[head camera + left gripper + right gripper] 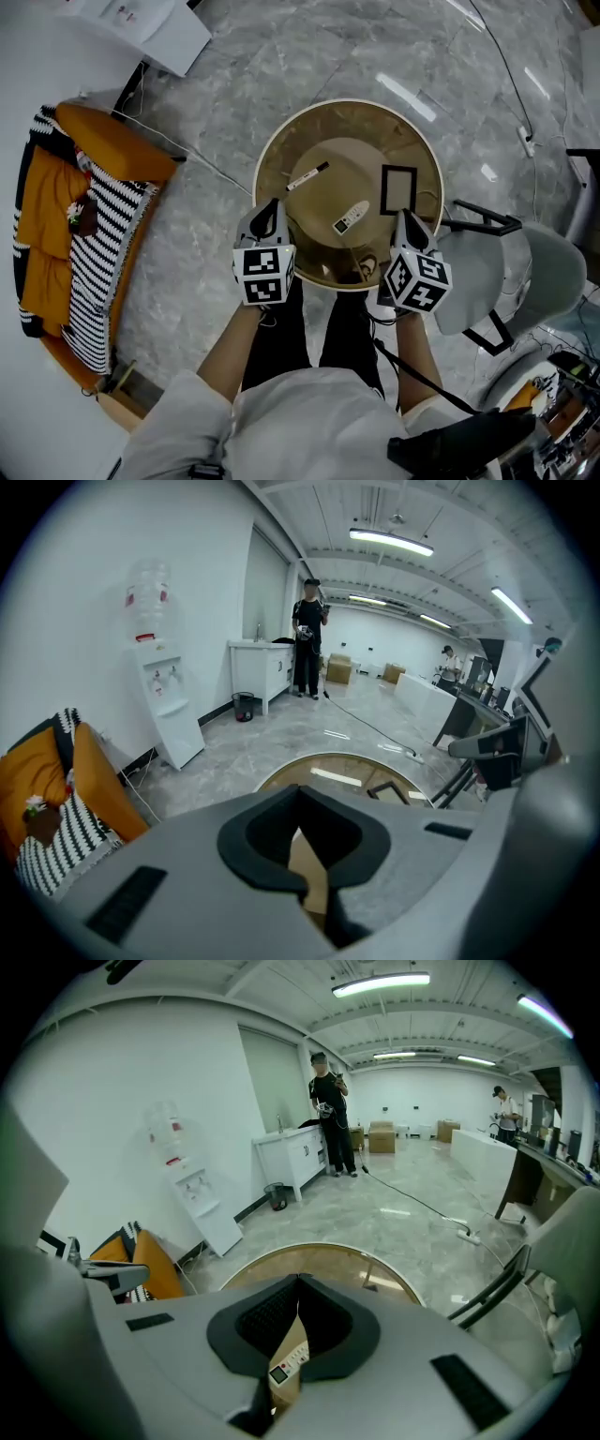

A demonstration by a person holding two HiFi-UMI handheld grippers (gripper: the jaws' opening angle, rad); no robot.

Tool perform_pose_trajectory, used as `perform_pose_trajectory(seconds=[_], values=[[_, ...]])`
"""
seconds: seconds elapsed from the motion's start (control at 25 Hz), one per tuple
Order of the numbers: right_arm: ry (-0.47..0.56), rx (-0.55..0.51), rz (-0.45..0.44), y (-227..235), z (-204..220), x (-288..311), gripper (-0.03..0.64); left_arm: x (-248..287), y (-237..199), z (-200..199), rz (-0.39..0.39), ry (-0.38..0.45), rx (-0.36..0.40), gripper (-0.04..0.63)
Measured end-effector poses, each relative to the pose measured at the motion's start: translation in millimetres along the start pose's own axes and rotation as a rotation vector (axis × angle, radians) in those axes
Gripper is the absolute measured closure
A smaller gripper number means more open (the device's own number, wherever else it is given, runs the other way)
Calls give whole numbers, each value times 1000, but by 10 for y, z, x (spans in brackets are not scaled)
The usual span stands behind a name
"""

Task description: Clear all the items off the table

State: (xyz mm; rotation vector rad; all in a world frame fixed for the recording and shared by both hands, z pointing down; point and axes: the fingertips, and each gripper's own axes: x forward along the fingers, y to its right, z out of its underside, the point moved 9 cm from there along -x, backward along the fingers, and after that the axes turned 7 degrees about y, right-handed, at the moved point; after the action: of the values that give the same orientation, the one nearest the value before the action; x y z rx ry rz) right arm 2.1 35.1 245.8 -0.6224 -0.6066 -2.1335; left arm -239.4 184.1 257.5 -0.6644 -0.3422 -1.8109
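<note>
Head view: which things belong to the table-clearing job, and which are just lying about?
Job:
- marker pen
- remote control
- flat black-framed square
All three lie on the round table.

Lying about:
- orange sofa
- striped blanket
- grey chair
- water dispenser
- power strip on the floor

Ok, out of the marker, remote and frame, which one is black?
The rectangular frame, at the table's right; the marker and remote are mostly white.
</note>
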Motion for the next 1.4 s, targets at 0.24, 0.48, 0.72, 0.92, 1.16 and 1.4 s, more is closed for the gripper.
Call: perform_pose_trajectory(seconds=[0.24, 0.48, 0.72, 0.92, 1.16, 1.4], values=[[-30, 22, 3, -144, 376, 437, 592, 324, -103, 444, 42, -61, -31, 595], [-72, 57, 7, -241, 885, 785, 592, 618, -173, 887, 57, -107, -10, 595], [-143, 129, 64, -238, 1383, 908, 592, 781, -143, 1183, 74, -139, -42, 595], [-175, 166, 104, -255, 1553, 928, 592, 809, -169, 1336, 92, -166, -23, 595], [-229, 266, 153, -213, 1748, 1057, 588, 900, -215, 1473, 96, -184, -17, 595], [-289, 257, 179, -248, 1918, 1143, 492, 946, -234, 1602, 91, -194, -26, 595]])
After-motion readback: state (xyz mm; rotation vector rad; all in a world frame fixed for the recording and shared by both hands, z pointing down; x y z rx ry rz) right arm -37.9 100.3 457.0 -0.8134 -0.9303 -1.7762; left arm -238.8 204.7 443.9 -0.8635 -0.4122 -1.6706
